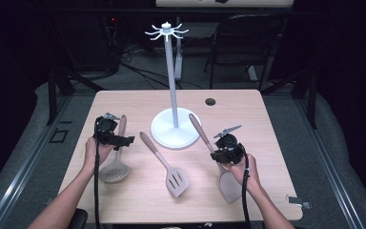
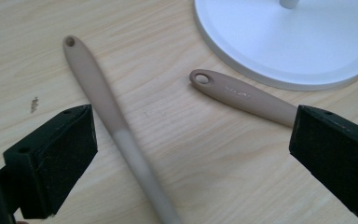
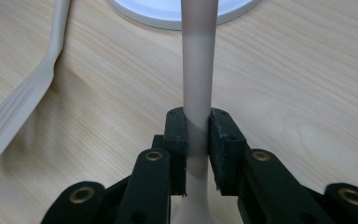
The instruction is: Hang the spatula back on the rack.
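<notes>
The right tool point(image 3: 197, 154) is clenched on the handle of a solid turner point(image 1: 228, 186), whose blade lies on the tabletop point(image 1: 248, 109) near the white hook stand point(image 1: 175, 129). The left tool point(image 2: 191, 154) stands released above the skimmer's handle point(image 2: 102, 102), beside the slotted turner point(image 1: 166, 166).

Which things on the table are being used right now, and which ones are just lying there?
Being used:
- solid taupe silicone turner, clamped at its handle by the right gripper
- white hook stand with a round base, where it probably goes

Just lying there:
- taupe slotted turner
- taupe round skimmer with holes, under the open left gripper
</notes>
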A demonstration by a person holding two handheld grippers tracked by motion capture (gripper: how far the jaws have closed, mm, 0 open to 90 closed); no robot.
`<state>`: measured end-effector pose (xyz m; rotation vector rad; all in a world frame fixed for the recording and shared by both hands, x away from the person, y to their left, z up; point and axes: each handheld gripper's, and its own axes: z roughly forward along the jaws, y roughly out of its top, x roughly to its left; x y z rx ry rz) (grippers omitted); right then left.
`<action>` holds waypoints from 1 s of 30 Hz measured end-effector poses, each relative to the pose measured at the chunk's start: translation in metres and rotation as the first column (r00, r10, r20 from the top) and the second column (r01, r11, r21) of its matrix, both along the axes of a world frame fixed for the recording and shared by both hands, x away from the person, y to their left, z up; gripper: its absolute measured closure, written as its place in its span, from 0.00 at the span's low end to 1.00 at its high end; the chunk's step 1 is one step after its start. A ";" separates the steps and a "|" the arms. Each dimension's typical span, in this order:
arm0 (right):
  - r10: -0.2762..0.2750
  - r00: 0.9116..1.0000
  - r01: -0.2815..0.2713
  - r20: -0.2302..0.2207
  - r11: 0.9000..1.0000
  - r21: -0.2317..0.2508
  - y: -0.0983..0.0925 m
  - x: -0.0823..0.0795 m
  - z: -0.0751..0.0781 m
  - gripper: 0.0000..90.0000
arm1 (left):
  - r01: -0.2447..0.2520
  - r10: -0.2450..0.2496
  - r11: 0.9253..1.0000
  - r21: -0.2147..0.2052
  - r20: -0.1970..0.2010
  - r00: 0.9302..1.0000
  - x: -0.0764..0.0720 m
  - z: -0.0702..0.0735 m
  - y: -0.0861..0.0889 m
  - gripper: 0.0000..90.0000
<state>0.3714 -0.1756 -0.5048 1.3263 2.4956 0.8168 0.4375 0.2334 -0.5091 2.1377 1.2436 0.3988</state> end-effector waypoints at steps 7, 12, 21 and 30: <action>0.016 0.999 -0.016 0.029 1.000 -0.011 0.007 -0.002 0.003 0.87 | 0.040 -0.041 0.994 -0.101 -0.008 0.999 -0.004 0.007 -0.019 0.00; 0.014 0.999 -0.014 0.040 1.000 -0.008 0.009 -0.002 0.004 0.87 | 0.103 -0.103 0.987 -0.122 0.003 0.995 -0.009 0.011 -0.043 0.00; 0.016 0.998 -0.017 0.058 1.000 0.009 0.017 0.001 0.005 0.87 | 0.179 -0.179 0.974 -0.141 0.016 0.984 -0.010 0.014 -0.080 0.00; 0.022 0.996 -0.023 0.088 1.000 0.008 0.027 0.002 0.005 0.87 | 0.246 -0.240 0.943 -0.224 0.052 0.969 -0.015 0.016 -0.108 0.00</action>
